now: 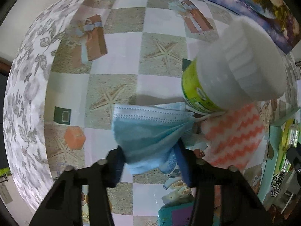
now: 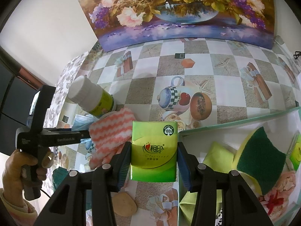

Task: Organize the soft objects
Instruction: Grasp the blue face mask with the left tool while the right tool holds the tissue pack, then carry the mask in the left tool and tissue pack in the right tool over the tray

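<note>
In the left wrist view my left gripper (image 1: 150, 160) is shut on a blue face mask (image 1: 148, 131), bunched between the fingers just above the table. A pink-and-white zigzag cloth (image 1: 233, 133) lies right of it, under a tipped cotton-pad jar (image 1: 233, 75). In the right wrist view my right gripper (image 2: 154, 160) is shut on a green tissue pack (image 2: 154, 150), left of a clear tray (image 2: 235, 124). The tray holds a green-and-yellow sponge (image 2: 261, 158) and a yellow-green cloth (image 2: 218, 156). The left gripper (image 2: 84, 137), the cloth (image 2: 111, 131) and the jar (image 2: 92, 98) show at left.
A checked patterned tablecloth (image 2: 225, 86) covers the table. A flower painting (image 2: 178, 9) leans at the back. A tan pad (image 2: 125, 204) lies near the front edge. A teal item (image 1: 173, 216) sits below the left fingers. The table's left edge drops off.
</note>
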{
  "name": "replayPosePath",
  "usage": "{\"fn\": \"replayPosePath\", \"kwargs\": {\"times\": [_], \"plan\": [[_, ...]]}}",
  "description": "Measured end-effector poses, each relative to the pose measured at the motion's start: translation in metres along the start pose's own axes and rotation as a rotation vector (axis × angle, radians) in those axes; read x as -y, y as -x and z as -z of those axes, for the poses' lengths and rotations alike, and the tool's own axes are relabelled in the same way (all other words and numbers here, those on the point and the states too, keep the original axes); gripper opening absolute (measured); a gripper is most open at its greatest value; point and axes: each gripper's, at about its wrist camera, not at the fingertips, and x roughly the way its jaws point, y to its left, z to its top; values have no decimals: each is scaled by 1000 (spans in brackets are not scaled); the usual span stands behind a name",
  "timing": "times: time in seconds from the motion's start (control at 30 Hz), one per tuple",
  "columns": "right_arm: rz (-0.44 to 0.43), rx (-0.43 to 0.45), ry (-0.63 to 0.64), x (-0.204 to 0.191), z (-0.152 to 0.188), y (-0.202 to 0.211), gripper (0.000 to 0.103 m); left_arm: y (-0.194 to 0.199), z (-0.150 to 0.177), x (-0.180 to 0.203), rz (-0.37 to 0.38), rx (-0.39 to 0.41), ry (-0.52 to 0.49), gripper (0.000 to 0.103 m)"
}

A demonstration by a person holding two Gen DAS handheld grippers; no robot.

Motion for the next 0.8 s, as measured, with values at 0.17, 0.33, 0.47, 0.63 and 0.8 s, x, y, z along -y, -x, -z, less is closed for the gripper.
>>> {"fn": "replayPosePath", "kwargs": {"times": [0.17,0.33,0.47,0.63,0.8], "plan": [[-1,-2,-1,1,0,0,50,6,6,-13,1,24,45,31],[-3,-1,-14,5,0,3,50,13,15,-29,-24,40,124,21],[0,0,-29,10,2,7,50,20,25,-42,-57,51,177,16],[1,11,-46,13,4,20,50,31,30,-67,-48,52,298,15],[9,37,-51,12,7,39,50,55,45,-82,-74,90,390,15]]}}
